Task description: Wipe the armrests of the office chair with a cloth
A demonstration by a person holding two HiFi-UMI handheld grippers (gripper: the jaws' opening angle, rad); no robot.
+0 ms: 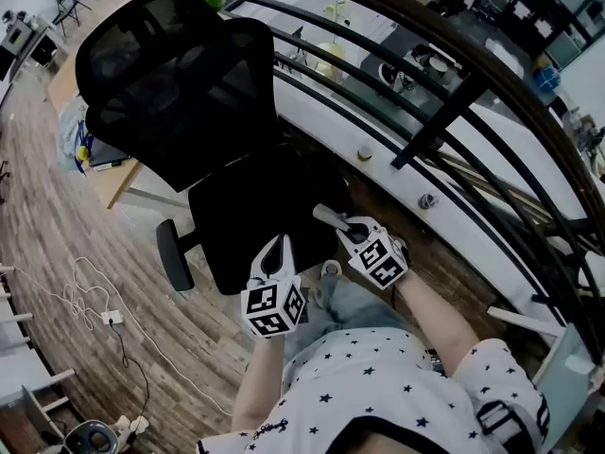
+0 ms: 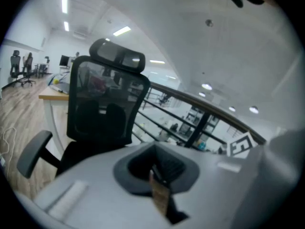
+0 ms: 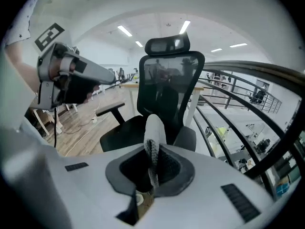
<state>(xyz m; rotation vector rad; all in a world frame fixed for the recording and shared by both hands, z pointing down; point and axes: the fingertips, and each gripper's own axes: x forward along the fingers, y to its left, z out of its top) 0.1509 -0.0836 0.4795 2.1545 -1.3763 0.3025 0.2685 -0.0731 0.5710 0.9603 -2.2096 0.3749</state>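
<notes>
The black office chair (image 1: 180, 93) with a mesh back stands in front of me, its seat facing me. One armrest (image 1: 174, 253) sticks out at the seat's left; the right gripper view shows it (image 3: 109, 109) and the other armrest (image 3: 187, 138) beside the seat. My left gripper (image 1: 277, 249) hovers over the seat's near edge, its white jaws closed to a point with nothing in them. My right gripper (image 3: 153, 128) is shut and empty too, just right of the seat (image 1: 255, 216). No cloth is in sight. In the left gripper view the jaws are mostly hidden.
A dark curved railing (image 1: 444, 112) runs close along the right, with a lower floor beyond it. A wooden desk (image 1: 113, 183) stands behind the chair. A white cable and power strip (image 1: 112, 318) lie on the wood floor at left. My knee (image 1: 354, 301) is below the grippers.
</notes>
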